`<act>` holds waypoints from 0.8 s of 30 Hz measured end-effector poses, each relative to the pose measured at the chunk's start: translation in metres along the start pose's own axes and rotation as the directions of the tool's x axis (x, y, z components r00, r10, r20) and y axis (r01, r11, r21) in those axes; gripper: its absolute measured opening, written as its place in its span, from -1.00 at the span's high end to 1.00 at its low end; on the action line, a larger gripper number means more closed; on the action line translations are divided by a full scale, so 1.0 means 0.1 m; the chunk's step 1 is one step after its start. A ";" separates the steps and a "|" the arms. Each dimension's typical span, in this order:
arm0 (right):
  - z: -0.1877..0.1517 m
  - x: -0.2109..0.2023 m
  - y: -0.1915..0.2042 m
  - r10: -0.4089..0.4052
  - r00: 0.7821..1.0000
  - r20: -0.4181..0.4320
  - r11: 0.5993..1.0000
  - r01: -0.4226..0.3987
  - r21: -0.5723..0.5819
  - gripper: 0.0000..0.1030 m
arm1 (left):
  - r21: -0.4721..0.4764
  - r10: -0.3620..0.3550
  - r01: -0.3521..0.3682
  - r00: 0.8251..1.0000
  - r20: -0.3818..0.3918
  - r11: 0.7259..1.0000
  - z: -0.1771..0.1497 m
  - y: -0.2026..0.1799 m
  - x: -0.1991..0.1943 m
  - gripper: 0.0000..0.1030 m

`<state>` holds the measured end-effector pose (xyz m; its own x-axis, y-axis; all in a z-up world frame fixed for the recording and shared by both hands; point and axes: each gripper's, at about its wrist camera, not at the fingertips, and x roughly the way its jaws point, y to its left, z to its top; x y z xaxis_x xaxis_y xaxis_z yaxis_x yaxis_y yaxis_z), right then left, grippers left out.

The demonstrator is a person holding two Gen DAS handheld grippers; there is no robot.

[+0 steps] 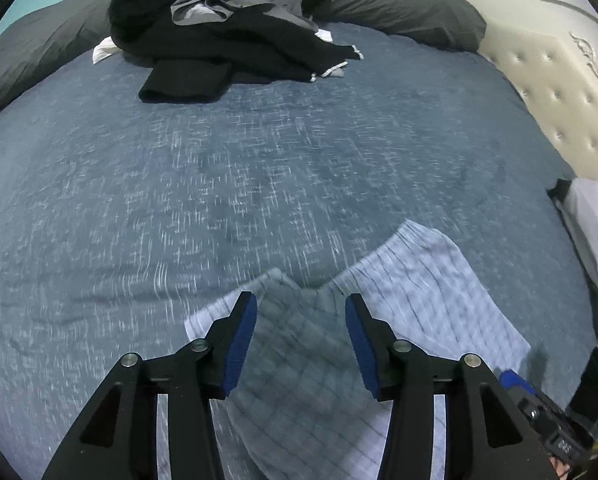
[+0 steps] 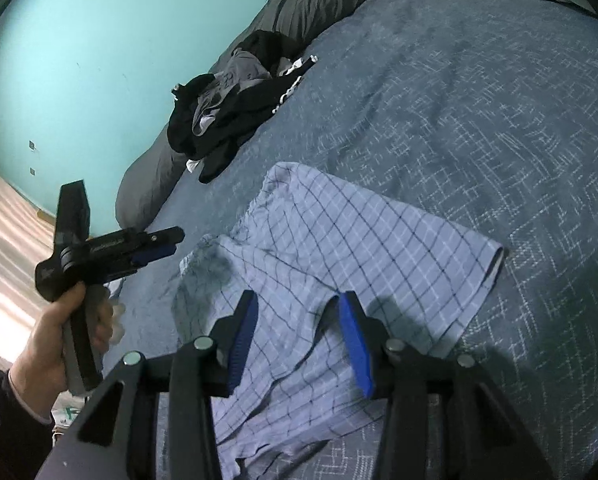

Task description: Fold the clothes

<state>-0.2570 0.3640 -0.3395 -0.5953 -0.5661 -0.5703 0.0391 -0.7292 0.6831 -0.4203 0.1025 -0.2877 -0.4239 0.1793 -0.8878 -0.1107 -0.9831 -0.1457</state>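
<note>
Pale blue checked shorts (image 2: 339, 248) lie flat on the blue bedspread (image 2: 479, 120), one half folded over the other. In the right wrist view my right gripper (image 2: 297, 302) hovers over their near part, open, with nothing between the blue pads. In the left wrist view my left gripper (image 1: 301, 304) is open as well, above the shorts (image 1: 419, 288), with only fabric showing below the gap. The right wrist view also catches the left gripper (image 2: 167, 244) from the side, held by a hand (image 2: 55, 344) at the shorts' left edge.
A heap of black and grey clothes (image 1: 227, 32) lies at the far side against grey pillows (image 1: 399, 0). A cream tufted headboard (image 1: 547, 80) and a white cloth (image 1: 595, 232) are at the right. A teal wall (image 2: 79, 60) and striped floor (image 2: 3, 240) lie beyond the bed.
</note>
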 end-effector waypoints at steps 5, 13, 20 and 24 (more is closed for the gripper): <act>0.01 0.08 0.02 -0.016 1.000 -0.012 1.000 0.015 -0.026 0.14 | -0.016 0.005 -0.006 1.000 -0.015 1.000 0.08 0.09 0.17 0.03; -0.02 0.20 0.11 -0.058 0.998 -0.018 0.994 0.056 -0.090 0.19 | -0.009 0.001 -0.001 1.000 -0.017 1.000 0.09 0.18 0.29 0.04; -0.05 0.26 0.14 -0.085 0.996 -0.025 0.988 0.081 -0.129 0.43 | 0.010 -0.008 0.008 1.000 -0.016 1.000 0.06 0.18 0.32 0.38; -0.06 0.26 0.14 -0.078 0.997 -0.026 0.989 0.074 -0.131 0.72 | 0.015 -0.011 0.011 1.000 -0.008 1.000 0.05 0.18 0.31 0.68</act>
<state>-0.2673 0.3368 -0.3480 -0.5758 -0.5169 -0.6335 0.0999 -0.8135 0.5730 -0.4402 0.0908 -0.3155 -0.4151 0.1901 -0.8897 -0.1287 -0.9804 -0.1495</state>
